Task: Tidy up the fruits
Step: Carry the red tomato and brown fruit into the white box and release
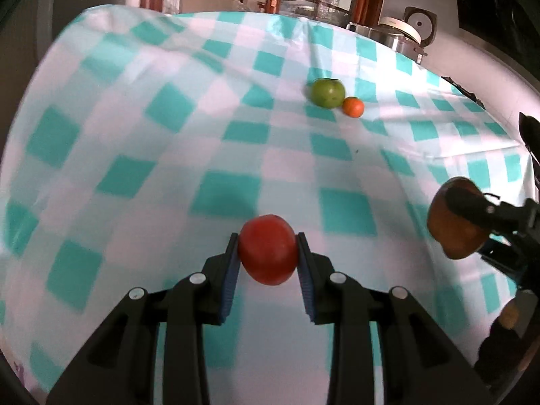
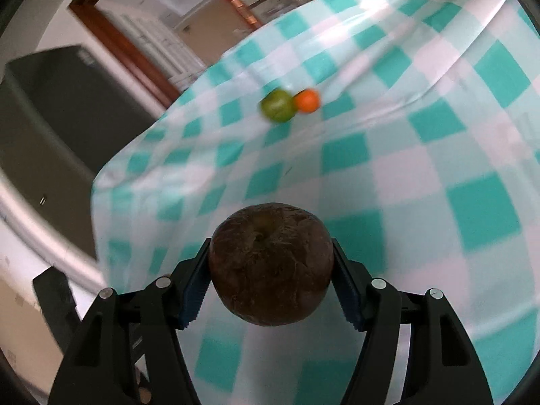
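Observation:
My left gripper (image 1: 268, 248) is shut on a red tomato (image 1: 268, 251), held above the checked tablecloth (image 1: 168, 135). My right gripper (image 2: 271, 270) is shut on a large brown round fruit (image 2: 270, 265); the left wrist view shows the brown fruit (image 1: 449, 226) at its right edge with the right gripper's fingers (image 1: 472, 204) around it. Farther back on the cloth a green tomato (image 1: 328, 92) and a small orange fruit (image 1: 353, 106) rest touching each other. The right wrist view shows the same green tomato (image 2: 277, 105) and orange fruit (image 2: 306, 100), blurred.
The table wears a teal and white checked cloth (image 2: 422, 168) with creases. Steel pots and a cooker (image 1: 401, 33) stand past the far right edge. A dark cabinet (image 2: 44, 128) sits left of the table, below a wooden door frame (image 2: 128, 44).

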The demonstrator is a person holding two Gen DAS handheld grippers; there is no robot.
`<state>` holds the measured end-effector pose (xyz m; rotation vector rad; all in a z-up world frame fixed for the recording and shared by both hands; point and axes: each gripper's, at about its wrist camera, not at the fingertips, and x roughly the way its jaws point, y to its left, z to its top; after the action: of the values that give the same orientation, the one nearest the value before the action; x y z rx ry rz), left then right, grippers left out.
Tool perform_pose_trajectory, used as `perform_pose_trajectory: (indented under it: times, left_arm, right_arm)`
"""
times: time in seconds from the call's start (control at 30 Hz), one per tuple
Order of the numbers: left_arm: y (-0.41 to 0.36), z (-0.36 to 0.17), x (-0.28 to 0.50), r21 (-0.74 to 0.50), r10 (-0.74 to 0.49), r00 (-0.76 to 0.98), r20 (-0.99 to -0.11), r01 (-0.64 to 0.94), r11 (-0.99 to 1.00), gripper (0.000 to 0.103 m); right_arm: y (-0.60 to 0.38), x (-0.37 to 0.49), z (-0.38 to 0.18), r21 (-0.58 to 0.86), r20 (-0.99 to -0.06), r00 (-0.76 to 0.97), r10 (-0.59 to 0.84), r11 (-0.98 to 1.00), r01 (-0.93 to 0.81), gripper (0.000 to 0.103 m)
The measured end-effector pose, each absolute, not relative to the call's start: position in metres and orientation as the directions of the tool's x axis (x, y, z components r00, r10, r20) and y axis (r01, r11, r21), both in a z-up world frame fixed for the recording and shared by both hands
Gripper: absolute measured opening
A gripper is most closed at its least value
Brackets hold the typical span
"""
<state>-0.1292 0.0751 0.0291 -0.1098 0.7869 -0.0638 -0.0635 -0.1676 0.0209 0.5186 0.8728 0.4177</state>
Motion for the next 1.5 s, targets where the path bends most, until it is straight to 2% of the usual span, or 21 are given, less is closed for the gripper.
perform_pose_trajectory:
  times: [0.57, 1.03, 1.23, 1.5]
  left_arm:
    - [0.159, 0.021, -0.243, -0.095, -0.007, 0.742, -0.671, -0.077, 0.993, 0.033]
    - [0.238, 0.022, -0.324, -0.074, 0.147, 0.754, -0.641, -0.252, 0.965, 0.033]
    - [0.290, -0.008, -0.343, -0.061, 0.208, 0.680, -0.703, -0.349, 0.935, 0.033]
    - [0.341, -0.082, -0.331, -0.021, 0.173, 0.506, -0.845, -0.354, 0.935, 0.033]
  right_arm:
    - [-0.042, -0.149, 0.032, 0.462, -0.657, 0.382, 0.650, 0.748, -0.476, 0.065]
    - [0.064, -0.235, 0.045, 0.343, -0.673, 0.171, 0.720, 0.508, -0.790, 0.065]
    - [0.113, -0.270, 0.024, 0.295, -0.737, 0.046, 0.675, 0.382, -0.876, 0.065]
    - [0.192, -0.298, -0.045, 0.216, -0.864, -0.057, 0.500, 0.266, -0.939, 0.065]
